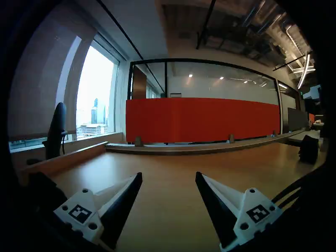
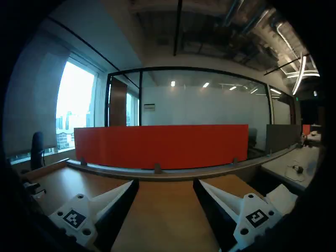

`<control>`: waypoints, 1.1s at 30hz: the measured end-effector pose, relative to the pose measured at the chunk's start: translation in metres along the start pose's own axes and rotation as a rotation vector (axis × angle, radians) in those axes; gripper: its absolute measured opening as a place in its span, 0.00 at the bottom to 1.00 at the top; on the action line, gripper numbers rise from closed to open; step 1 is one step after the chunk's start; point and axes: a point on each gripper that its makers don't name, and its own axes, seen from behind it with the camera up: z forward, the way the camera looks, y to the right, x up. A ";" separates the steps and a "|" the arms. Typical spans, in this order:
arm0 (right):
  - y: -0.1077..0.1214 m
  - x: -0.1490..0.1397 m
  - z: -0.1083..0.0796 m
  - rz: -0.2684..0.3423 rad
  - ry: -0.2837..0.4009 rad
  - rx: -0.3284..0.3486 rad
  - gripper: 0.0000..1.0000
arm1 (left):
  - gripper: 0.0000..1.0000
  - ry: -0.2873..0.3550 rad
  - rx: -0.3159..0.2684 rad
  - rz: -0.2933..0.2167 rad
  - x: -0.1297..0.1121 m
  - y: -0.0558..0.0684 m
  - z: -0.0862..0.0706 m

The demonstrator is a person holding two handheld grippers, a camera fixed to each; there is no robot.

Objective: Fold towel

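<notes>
In the left gripper view my left gripper (image 1: 168, 177) is held open above a bare wooden desk (image 1: 176, 176), with nothing between its black-and-white fingers. In the right gripper view my right gripper (image 2: 165, 184) also stands open over the same kind of wooden desk (image 2: 166, 210), its fingers empty. A white cloth-like corner (image 2: 282, 196) shows past the right finger at the lower right; I cannot tell whether it is the towel.
A red divider panel (image 1: 201, 119) runs along the desk's far edge, with a glass-walled room behind. A black office chair (image 1: 56, 130) stands by the window at left. A dark object (image 1: 308, 149) sits at the desk's right end. Another desk (image 2: 294, 164) lies at right.
</notes>
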 end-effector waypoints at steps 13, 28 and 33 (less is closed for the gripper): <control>0.017 -0.045 -0.001 0.029 0.028 -0.033 1.00 | 0.94 0.000 0.000 0.000 -0.001 0.000 0.000; 0.020 -0.117 -0.001 -0.005 0.021 -0.038 1.00 | 0.94 0.000 0.000 0.000 -0.001 0.000 0.000; 0.019 -0.137 0.000 0.001 0.003 -0.035 1.00 | 0.94 0.000 0.000 0.000 -0.002 0.001 0.000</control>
